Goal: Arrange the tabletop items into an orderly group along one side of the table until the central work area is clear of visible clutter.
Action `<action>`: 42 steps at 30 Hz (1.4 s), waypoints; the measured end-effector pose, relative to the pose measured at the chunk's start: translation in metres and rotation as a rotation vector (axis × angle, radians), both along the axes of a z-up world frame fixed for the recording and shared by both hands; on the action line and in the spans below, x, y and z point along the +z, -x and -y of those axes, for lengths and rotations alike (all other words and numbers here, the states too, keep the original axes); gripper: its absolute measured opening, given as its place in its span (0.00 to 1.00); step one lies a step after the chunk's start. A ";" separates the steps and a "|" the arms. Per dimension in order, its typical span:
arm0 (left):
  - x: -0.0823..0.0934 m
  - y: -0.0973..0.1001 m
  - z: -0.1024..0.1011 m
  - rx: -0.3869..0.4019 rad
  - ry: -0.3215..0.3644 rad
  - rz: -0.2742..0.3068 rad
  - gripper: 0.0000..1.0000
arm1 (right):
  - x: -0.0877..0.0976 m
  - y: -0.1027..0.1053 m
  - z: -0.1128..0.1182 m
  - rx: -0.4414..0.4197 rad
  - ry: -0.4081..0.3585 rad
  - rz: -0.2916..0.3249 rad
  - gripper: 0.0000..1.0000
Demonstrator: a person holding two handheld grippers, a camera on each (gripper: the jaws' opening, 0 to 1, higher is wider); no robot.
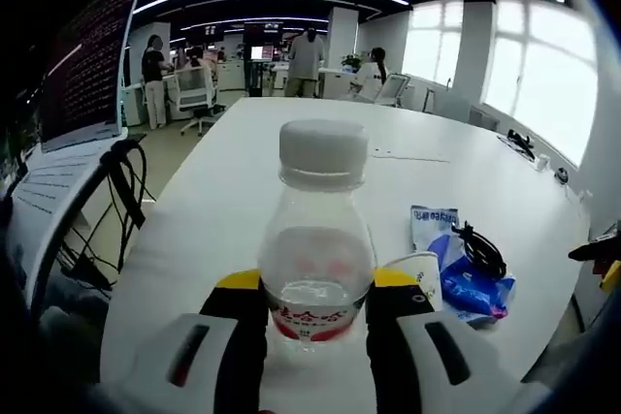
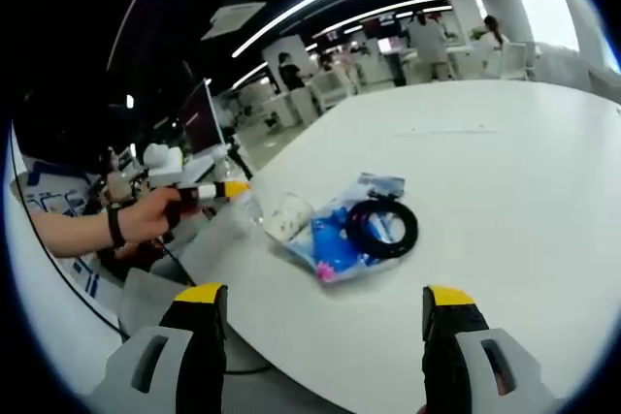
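Left hand-held gripper [image 1: 316, 312] is clamped on a clear plastic water bottle [image 1: 316, 259], jaws pressing both sides at the red label band. Bottle upright, white cap [image 1: 323, 152] on, little water at the bottom, standing near the close edge of the white worktop [image 1: 243, 191].

Just right of the bottle in the left gripper view: a small white paper cup [image 1: 419, 273] lying by the jaw, touching a blue-and-white plastic packet [image 1: 456, 259]. A black coiled cable [image 1: 482, 251] rests on top of the packet. Far right edge of the worktop has a few small dark items [image 1: 524, 145], too small to tell. A laptop [image 1: 92, 65] with open screen sits off to the left, cables [image 1: 121, 201] hanging under it.

Right hand-held gripper [image 2: 325, 332] is spread wide, nothing between the jaws, hovering above the near worktop edge. In the right gripper view the packet [image 2: 335, 239] and black cable ring [image 2: 382, 228] lie mid-worktop, cup [image 2: 288, 216] at the packet's left end. The left hand-held gripper comes in from the left, held by a person's hand [image 2: 155, 212] with a dark wristband; the bottle there is hard to make out.

Office background, people standing far off.
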State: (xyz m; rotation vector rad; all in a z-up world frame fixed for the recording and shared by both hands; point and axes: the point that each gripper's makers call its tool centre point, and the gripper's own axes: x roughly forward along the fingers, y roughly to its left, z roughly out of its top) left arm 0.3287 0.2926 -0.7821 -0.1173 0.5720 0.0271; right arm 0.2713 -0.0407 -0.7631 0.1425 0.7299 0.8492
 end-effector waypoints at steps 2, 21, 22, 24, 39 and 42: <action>0.001 -0.007 -0.002 -0.002 0.000 0.003 0.37 | 0.000 -0.001 0.001 -0.005 0.000 0.001 0.84; 0.007 -0.056 -0.023 0.013 0.007 -0.003 0.37 | 0.001 -0.009 0.011 -0.036 0.002 0.004 0.84; 0.006 -0.058 -0.022 0.010 0.004 -0.007 0.37 | 0.001 -0.011 0.011 -0.036 0.002 0.004 0.84; 0.007 -0.065 -0.023 0.003 0.000 -0.010 0.37 | 0.001 -0.011 0.011 -0.039 0.001 0.004 0.84; 0.002 -0.096 -0.028 -0.018 -0.008 -0.021 0.37 | 0.000 -0.010 0.022 -0.064 0.005 0.000 0.84; 0.000 -0.100 -0.031 -0.020 -0.015 -0.030 0.37 | 0.000 -0.010 0.023 -0.066 0.008 -0.001 0.84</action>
